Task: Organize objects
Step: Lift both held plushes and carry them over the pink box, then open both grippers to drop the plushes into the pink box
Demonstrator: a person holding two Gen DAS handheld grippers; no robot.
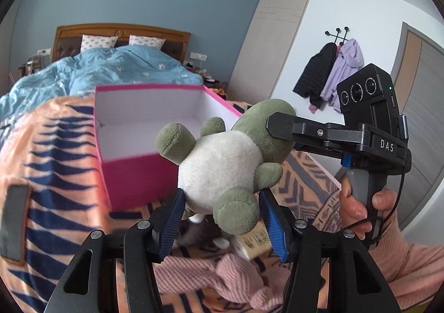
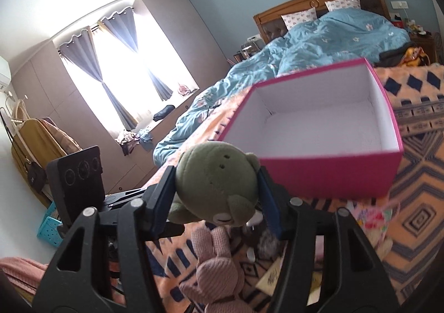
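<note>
Pink box (image 2: pixel 327 177) sits open and empty on the patterned blanket (image 1: pixel 55 163) spread over the bed, its white inside bare in both wrist views. It lies just ahead of both tools and slightly lower, with its near wall facing them.

The green and white plush toy (image 1: pixel 222 163) hangs in the air just in front of that near wall, held between the two tools and clear of the blanket. The left tool (image 1: pixel 222 218) is clamped on its lower end, blue pads pressing the white belly and a green foot on either side. The right tool (image 2: pixel 217 196) grips its round green head, one finger against each side. The toy's long axis runs from the left tool up and across to the right one, roughly alongside the box's near wall, so I judge that both hands have to carry it forward over the rim together before letting go. Neither hand looks clearly nearer to the opening.

Below the toy, on the blanket, lie a pink knitted toy (image 2: pixel 213 266), something grey and furry, and a small carton (image 1: pixel 251 243), all yet to be put away.
</note>
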